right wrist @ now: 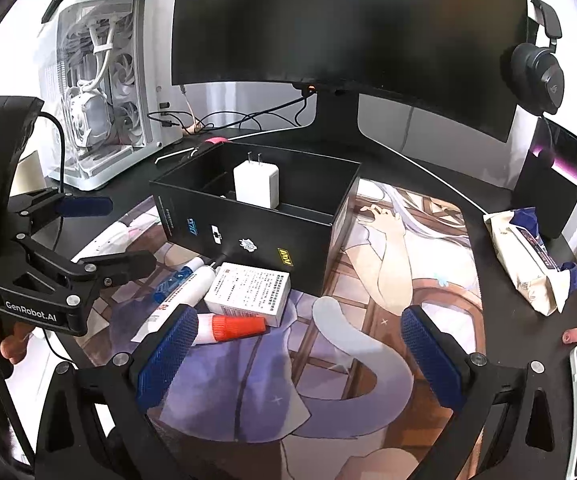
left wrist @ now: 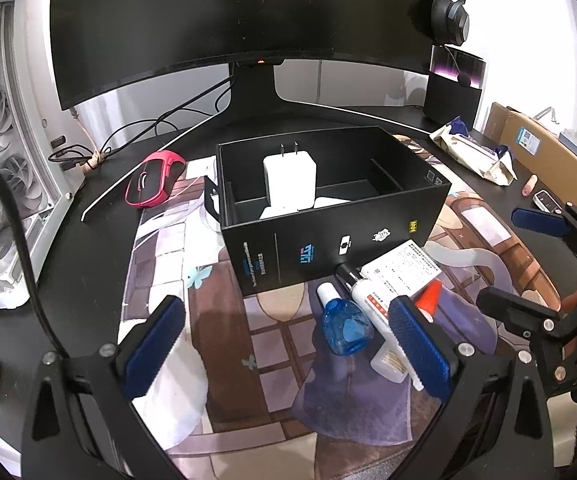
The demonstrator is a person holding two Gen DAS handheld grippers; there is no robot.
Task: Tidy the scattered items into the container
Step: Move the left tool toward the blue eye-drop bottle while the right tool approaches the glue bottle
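Both grippers hover, jaws spread wide and empty.
Bottles (left wrist: 346,326) and carton (left wrist: 402,270) cluster at frame centre, touching the black box (left wrist: 328,236); a careless grab could topple neighbours.

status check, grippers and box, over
Left gripper open, empty. Right gripper open, empty. Charger already in box; bottles, carton and orange-capped tube still on mat in front. Nothing blocking.
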